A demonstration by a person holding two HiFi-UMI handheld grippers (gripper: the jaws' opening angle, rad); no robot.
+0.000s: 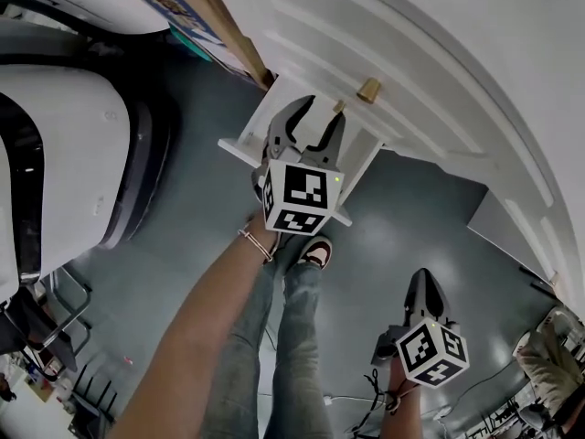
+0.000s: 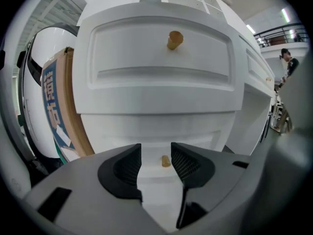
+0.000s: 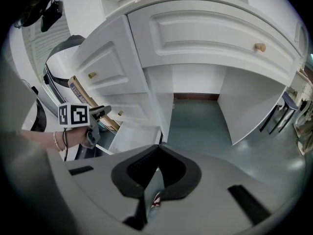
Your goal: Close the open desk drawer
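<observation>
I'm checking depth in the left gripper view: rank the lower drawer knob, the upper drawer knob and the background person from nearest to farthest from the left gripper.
1. The lower drawer knob, just ahead, framed between the open jaws of the left gripper.
2. The upper drawer knob, higher on the desk front.
3. The background person, far right, well beyond the desk.

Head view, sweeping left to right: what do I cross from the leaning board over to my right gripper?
cardboard panel → left gripper, jaws apart → brass knob on the desk front → right gripper, jaws together. I left out the shoe because it overlaps the left gripper.
</observation>
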